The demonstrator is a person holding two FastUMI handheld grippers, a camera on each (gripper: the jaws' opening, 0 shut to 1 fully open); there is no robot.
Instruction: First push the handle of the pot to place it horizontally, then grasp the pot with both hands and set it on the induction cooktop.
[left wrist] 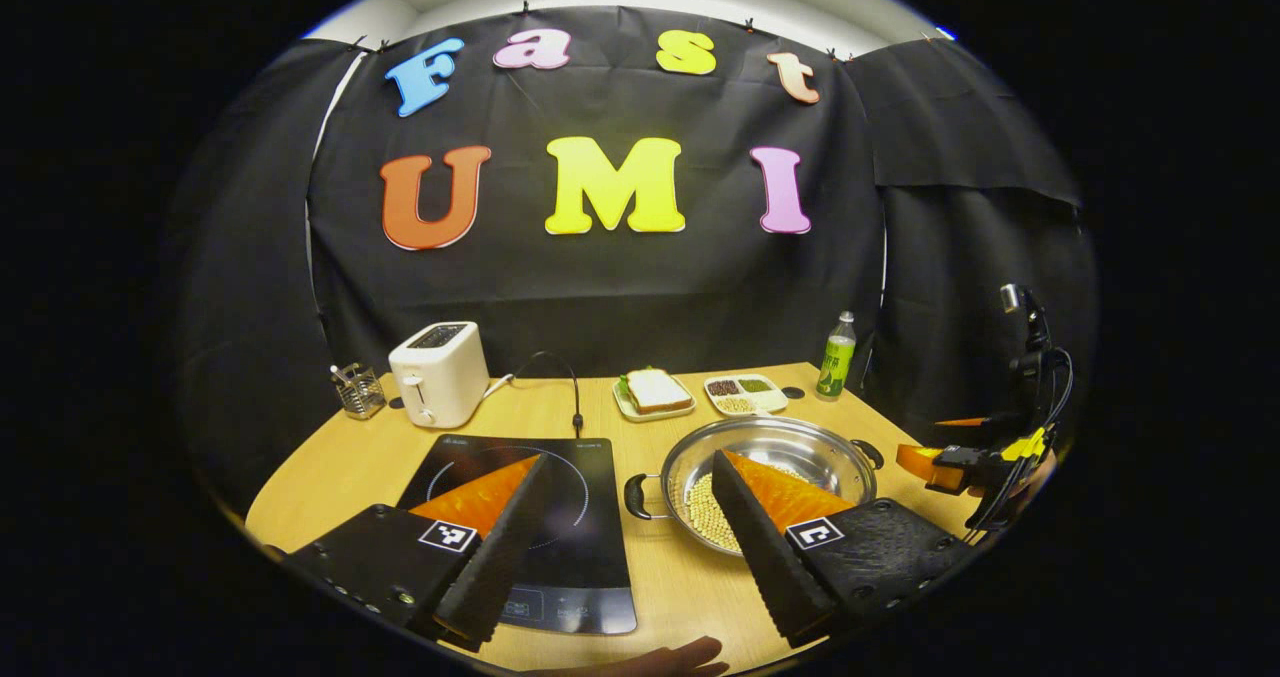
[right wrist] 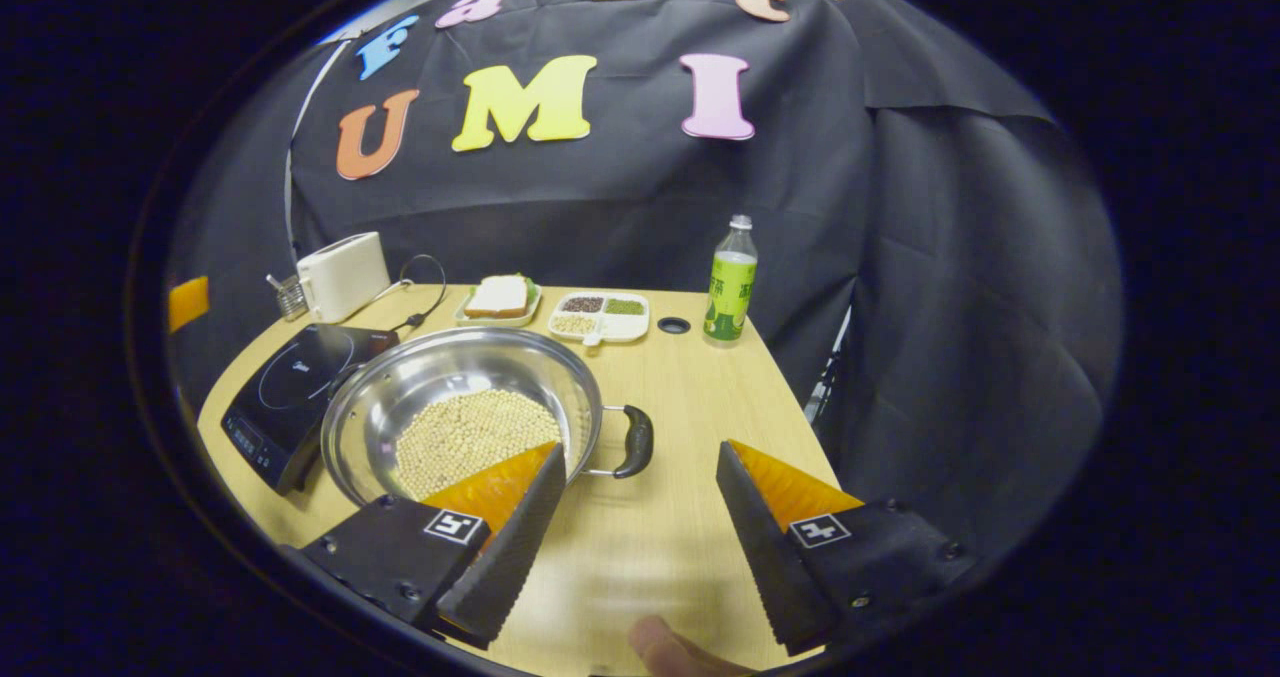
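A steel pot (left wrist: 800, 442) holding soybeans sits on the wooden table just right of the black induction cooktop (left wrist: 590, 517). Its black near handle (left wrist: 637, 497) points at the cooktop and the far handle (left wrist: 868, 452) points right. My left gripper (left wrist: 630, 457) is open, hovering above the near handle and the gap between pot and cooktop. In the right gripper view, the pot (right wrist: 450, 367) lies at the left and its black handle (right wrist: 635, 442) sits between the fingertips of my open right gripper (right wrist: 640, 447). The left gripper view has the right gripper (left wrist: 935, 444) beside the pot's far side.
Along the back stand a white toaster (left wrist: 438, 372) with its cable, a wire utensil holder (left wrist: 358, 389), a sandwich plate (left wrist: 655, 394), a divided dish of beans (left wrist: 745, 392) and a green bottle (left wrist: 837, 357). The table's right edge (right wrist: 790, 397) falls off near the pot.
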